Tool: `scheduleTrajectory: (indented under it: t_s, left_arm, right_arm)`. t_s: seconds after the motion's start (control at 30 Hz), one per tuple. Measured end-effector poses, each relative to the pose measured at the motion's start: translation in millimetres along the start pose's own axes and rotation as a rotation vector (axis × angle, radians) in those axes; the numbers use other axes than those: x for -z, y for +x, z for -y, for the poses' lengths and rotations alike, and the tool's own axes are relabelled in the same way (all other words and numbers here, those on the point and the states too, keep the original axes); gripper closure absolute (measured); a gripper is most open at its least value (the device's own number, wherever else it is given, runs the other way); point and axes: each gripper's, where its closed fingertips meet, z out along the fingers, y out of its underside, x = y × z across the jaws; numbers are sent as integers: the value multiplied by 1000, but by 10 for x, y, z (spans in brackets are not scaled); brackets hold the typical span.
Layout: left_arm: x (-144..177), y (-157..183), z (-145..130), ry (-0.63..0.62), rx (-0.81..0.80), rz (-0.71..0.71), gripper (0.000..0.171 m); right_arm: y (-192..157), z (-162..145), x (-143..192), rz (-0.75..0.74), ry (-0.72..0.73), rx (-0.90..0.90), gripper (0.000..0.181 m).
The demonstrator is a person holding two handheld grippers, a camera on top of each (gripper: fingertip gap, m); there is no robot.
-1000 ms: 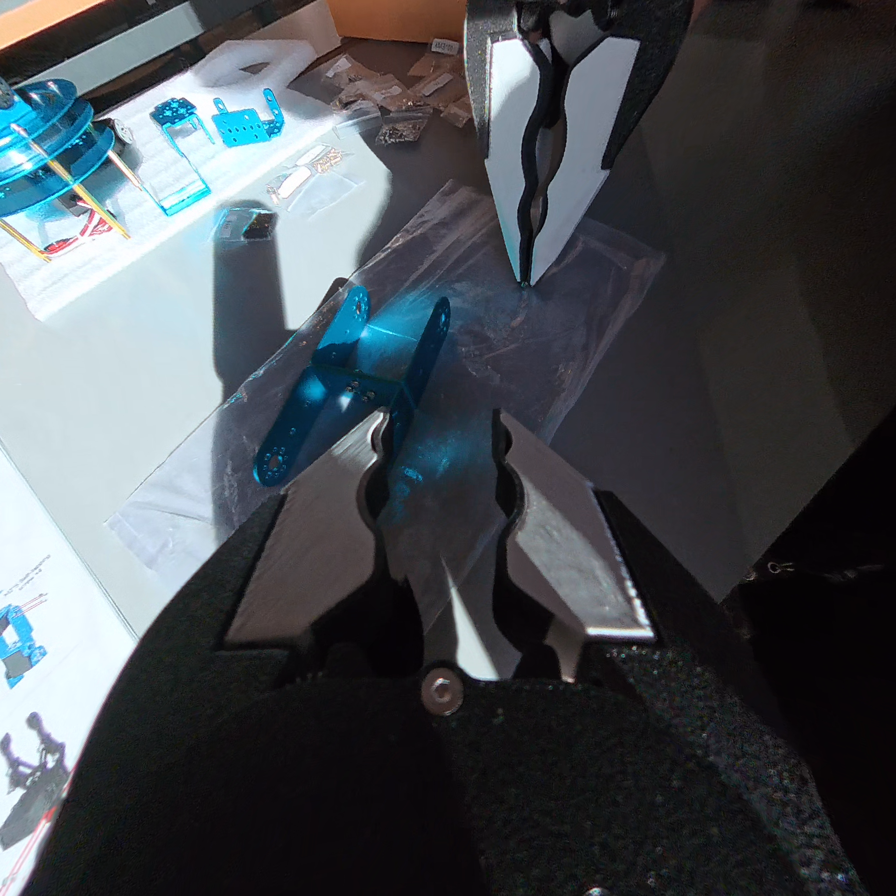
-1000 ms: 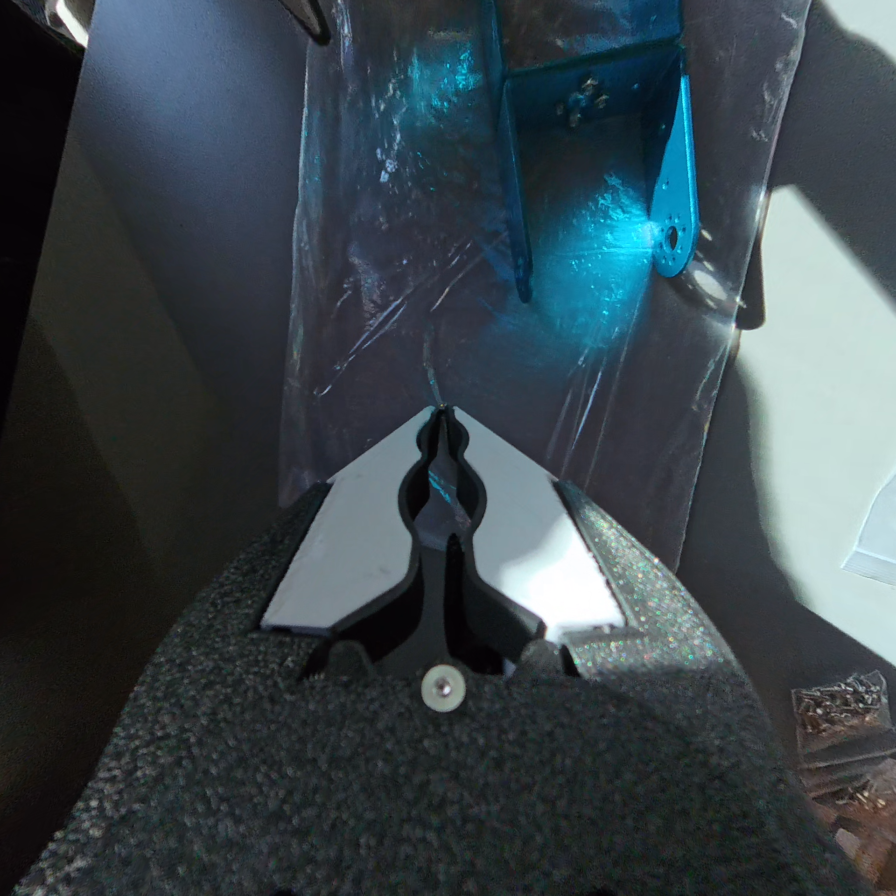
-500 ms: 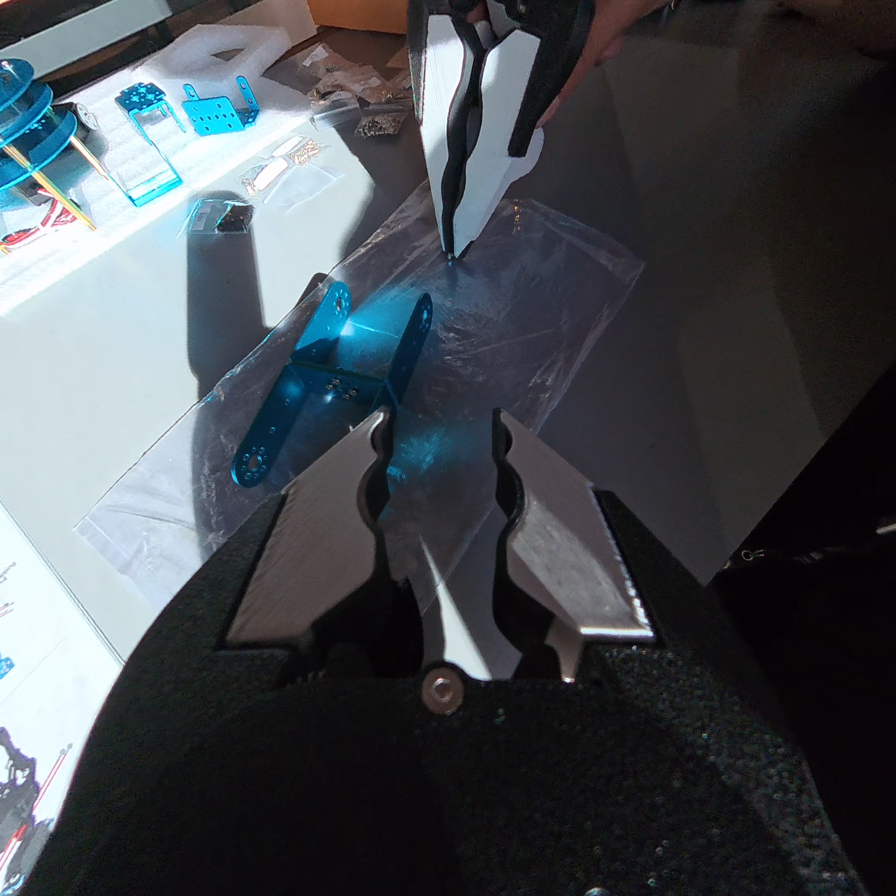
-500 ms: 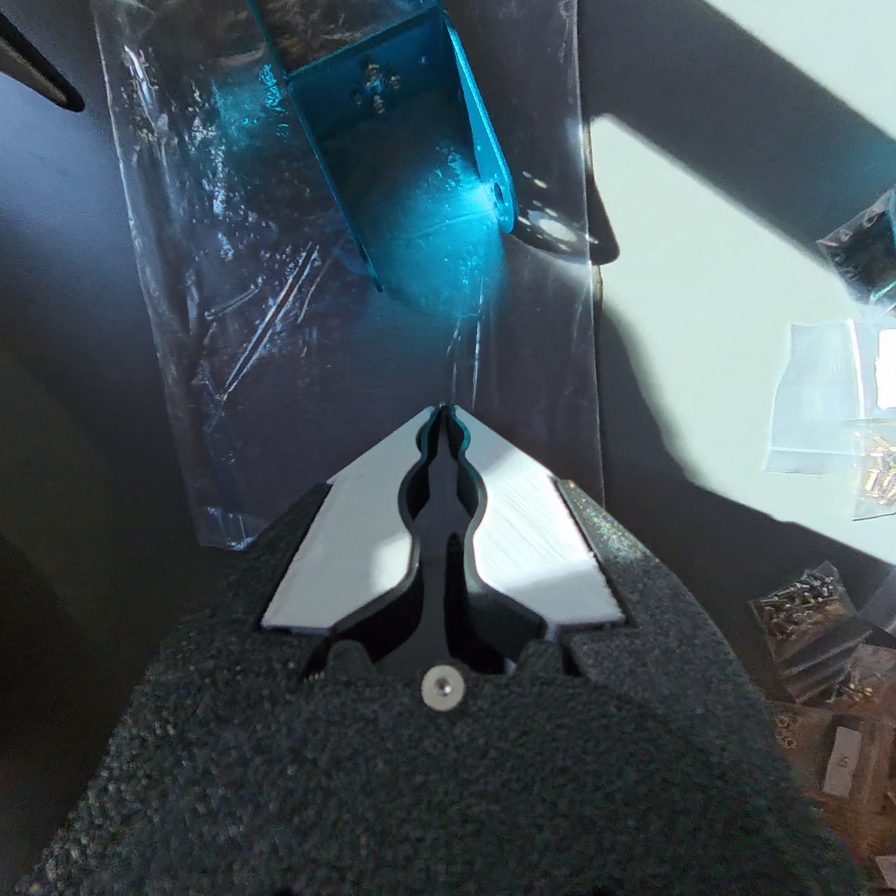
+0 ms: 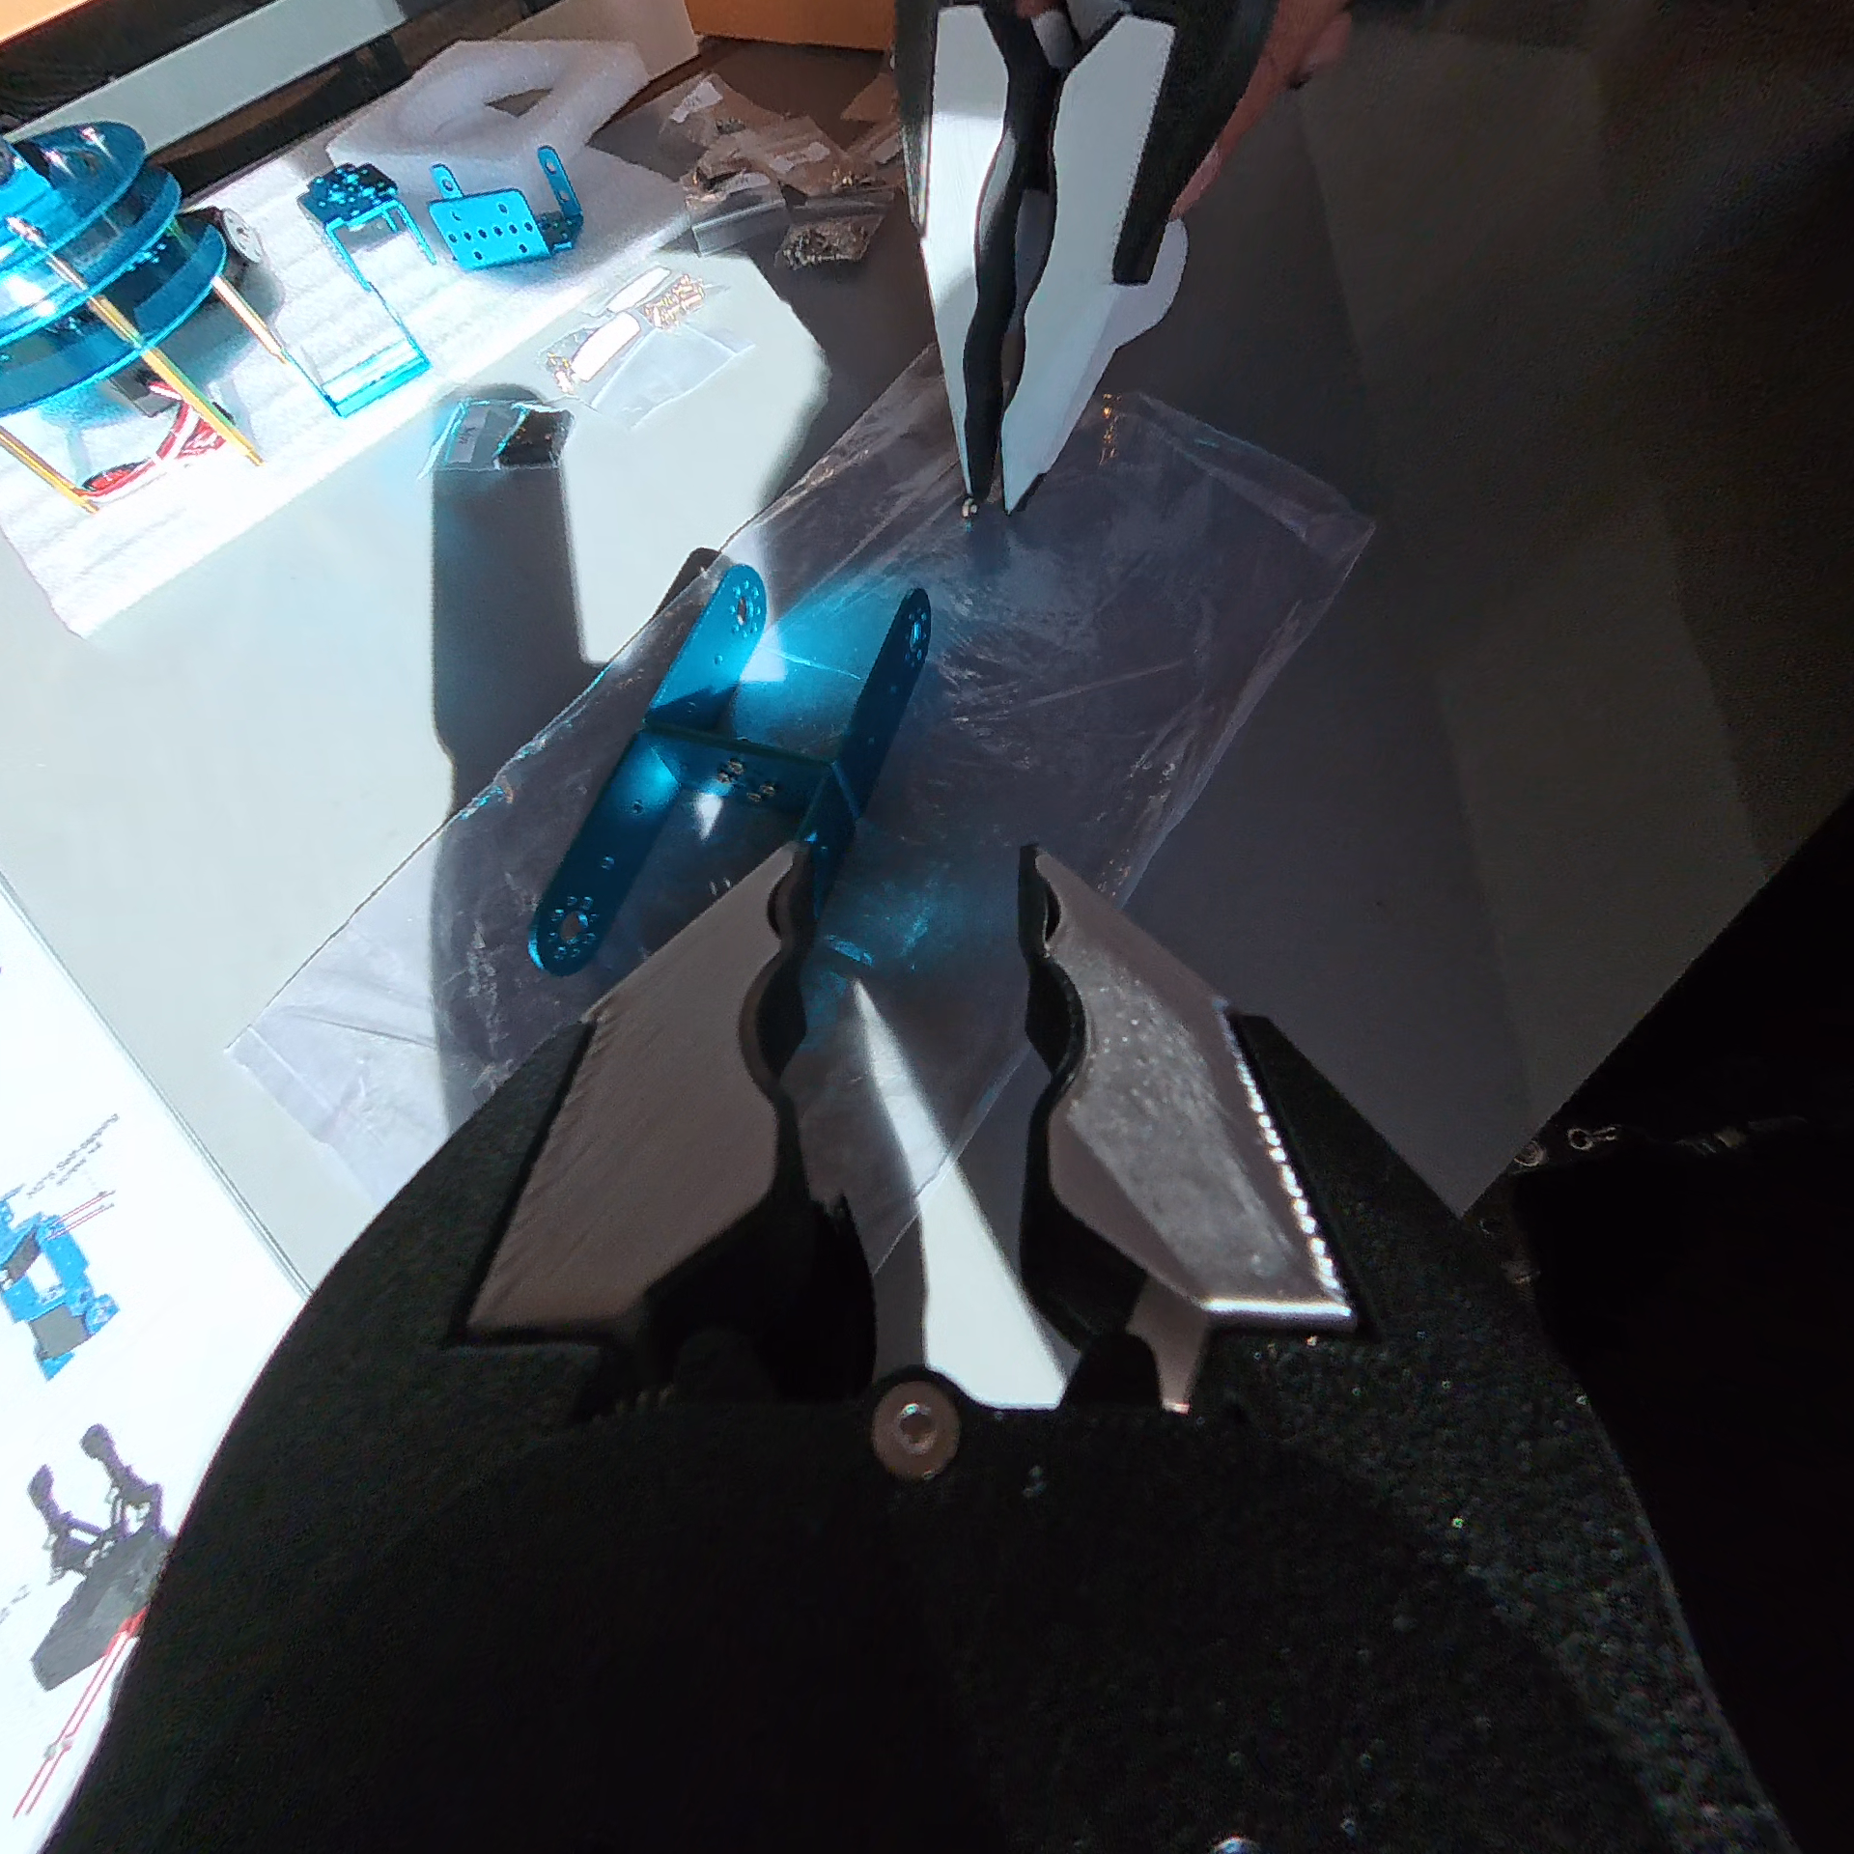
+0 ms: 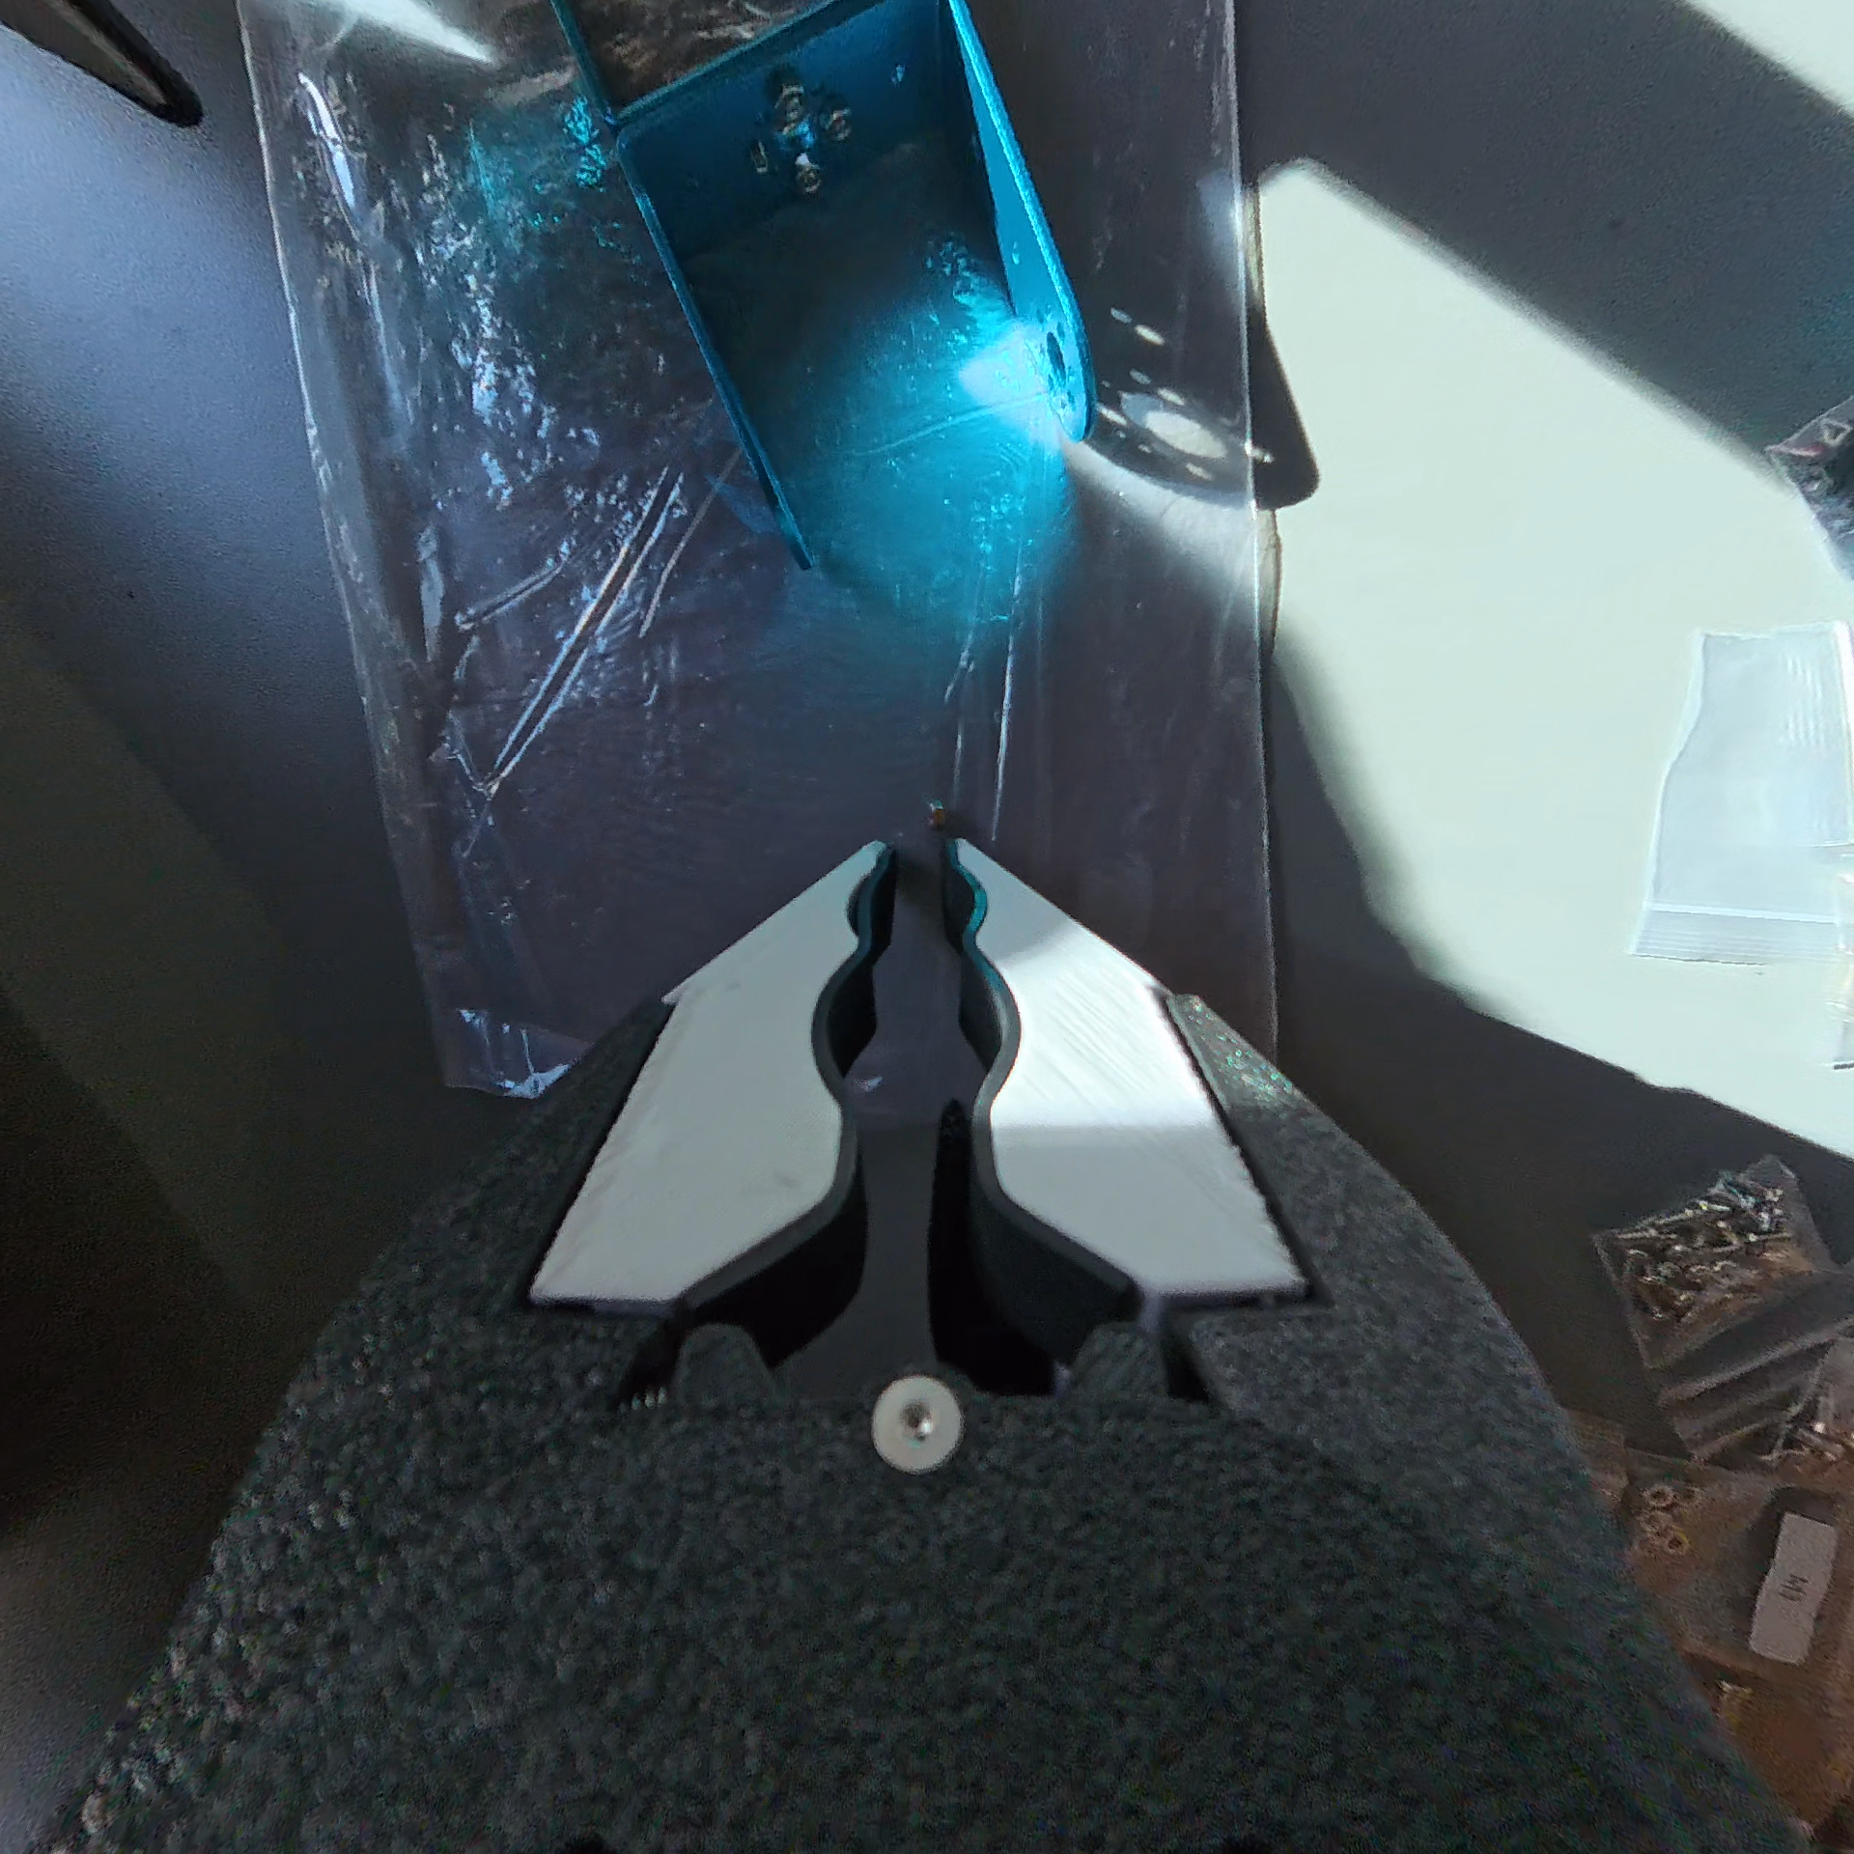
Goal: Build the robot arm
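Note:
A blue metal U-bracket [image 5: 722,762] lies on a clear plastic bag [image 5: 1154,622] on the table. My left gripper [image 5: 915,873] is open and empty, with its tips just right of the bracket's near end, over the bag. My right gripper [image 6: 920,848] is slightly open, tips down on the bag's far part. A tiny screw [image 6: 938,818] lies on the bag just beyond its tips. The right gripper also shows in the left wrist view [image 5: 991,502], held by a hand, with the screw [image 5: 969,507] at its tips. The bracket [image 6: 853,231] and the bag [image 6: 602,652] lie ahead of it.
A blue stacked-disc assembly [image 5: 70,291] and smaller blue brackets [image 5: 502,226] sit on white foam at the far left. Small bags of screws [image 5: 793,171] lie behind and also show in the right wrist view [image 6: 1706,1274]. A printed sheet [image 5: 60,1254] lies near left. The table edge [image 5: 1505,1154] runs at the right. The grippers' ends are close to 15 centimetres from one another.
My right gripper was shut with its tips on the bag; it has opened a little and a tiny screw now lies at its tips. The left gripper stays open and has barely moved.

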Motion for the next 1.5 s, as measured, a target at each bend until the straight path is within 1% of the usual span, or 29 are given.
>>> scheduleTrajectory:
  t_s: [0.13,0.23,0.43,0.5,0.6,0.63,0.9,1.1,1.17,1.37,1.5]
  left_arm:
    - [5,20,5,-3,-9,1,132]
    - [9,33,10,-5,-19,4,132]
    - [11,23,-3,-13,-25,12,132]
    - [9,26,-7,-16,-29,13,132]
    - [6,33,-3,-18,-34,15,132]
    - [3,37,-4,-19,-34,14,132]
    - [-4,36,-20,-27,-36,17,132]
    - [-1,42,-24,-32,-43,20,132]
    - [1,48,-18,-31,-44,19,132]
    - [-7,43,-36,-41,-53,26,132]
    - [-18,46,-41,-44,-54,25,132]
  right_arm:
    - [-29,19,-9,24,10,-13,174]
    - [-136,68,-14,86,34,-23,173]
    - [-75,77,50,29,36,60,172]
    - [27,74,68,-40,46,99,172]
    - [10,116,67,-35,68,79,171]
    - [-25,114,62,-18,61,70,170]
    - [-81,40,29,-38,-22,51,168]
    - [-47,34,-14,-30,-16,33,167]
    - [-63,41,-18,-19,-12,35,166]
    - [-11,49,15,-58,-12,57,167]
    - [32,77,5,-84,-15,118,167]
